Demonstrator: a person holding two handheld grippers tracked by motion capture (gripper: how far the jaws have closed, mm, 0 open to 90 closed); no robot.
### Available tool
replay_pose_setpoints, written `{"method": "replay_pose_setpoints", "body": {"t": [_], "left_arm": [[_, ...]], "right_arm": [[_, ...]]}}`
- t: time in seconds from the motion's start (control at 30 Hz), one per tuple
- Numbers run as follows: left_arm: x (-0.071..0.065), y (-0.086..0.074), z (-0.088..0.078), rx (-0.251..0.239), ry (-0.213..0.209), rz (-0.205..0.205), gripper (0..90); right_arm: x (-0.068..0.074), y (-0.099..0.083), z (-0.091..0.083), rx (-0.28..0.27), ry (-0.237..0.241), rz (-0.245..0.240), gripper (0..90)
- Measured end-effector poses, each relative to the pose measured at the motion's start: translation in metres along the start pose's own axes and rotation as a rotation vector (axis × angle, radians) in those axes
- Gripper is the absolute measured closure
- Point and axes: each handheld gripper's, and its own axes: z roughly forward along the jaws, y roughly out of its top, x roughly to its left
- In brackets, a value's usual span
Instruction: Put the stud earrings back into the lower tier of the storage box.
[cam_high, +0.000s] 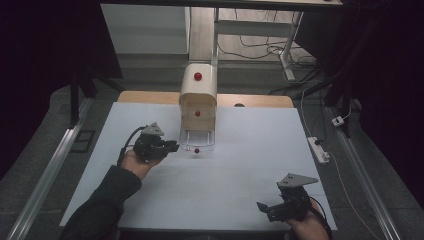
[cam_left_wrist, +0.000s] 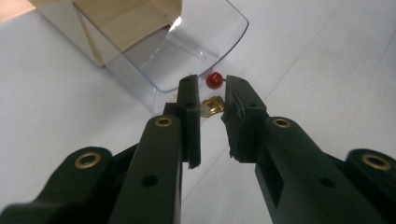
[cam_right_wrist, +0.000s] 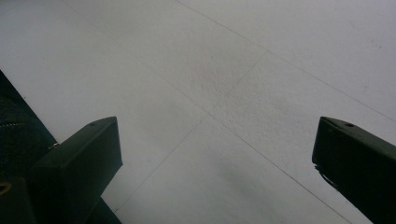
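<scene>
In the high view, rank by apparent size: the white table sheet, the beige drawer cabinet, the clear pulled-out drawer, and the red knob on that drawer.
1. White table sheet
2. Beige drawer cabinet
3. Clear pulled-out drawer
4. Red knob

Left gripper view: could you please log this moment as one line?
left gripper | jaws shut on gold piece | tips near red knob of clear drawer | right gripper open over table

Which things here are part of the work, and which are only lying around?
Part of the work: left gripper, nearly shut; small gold-coloured piece between its jaws; clear plastic drawer; red round knob; cream drawer cabinet.

Lying around: white power strip; right gripper, open.
</scene>
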Motion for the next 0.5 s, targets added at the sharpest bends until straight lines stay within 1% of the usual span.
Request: {"method": "replay_pose_setpoints", "body": {"t": [0.17, 0.33, 0.5], "left_arm": [[0.000, 0.008, 0.010, 0.000, 0.007, 0.011, 75.8], [0.001, 0.012, 0.020, 0.008, 0.028, 0.029, 75.8], [0.005, 0.015, 0.028, 0.008, 0.039, 0.018, 75.7]], "right_arm": [[0.000, 0.000, 0.000, 0.000, -0.001, -0.002, 1.2], [0.000, 0.000, 0.000, 0.002, -0.002, -0.003, 1.3], [0.000, 0.000, 0.000, 0.003, -0.002, -0.004, 1.3]]}}
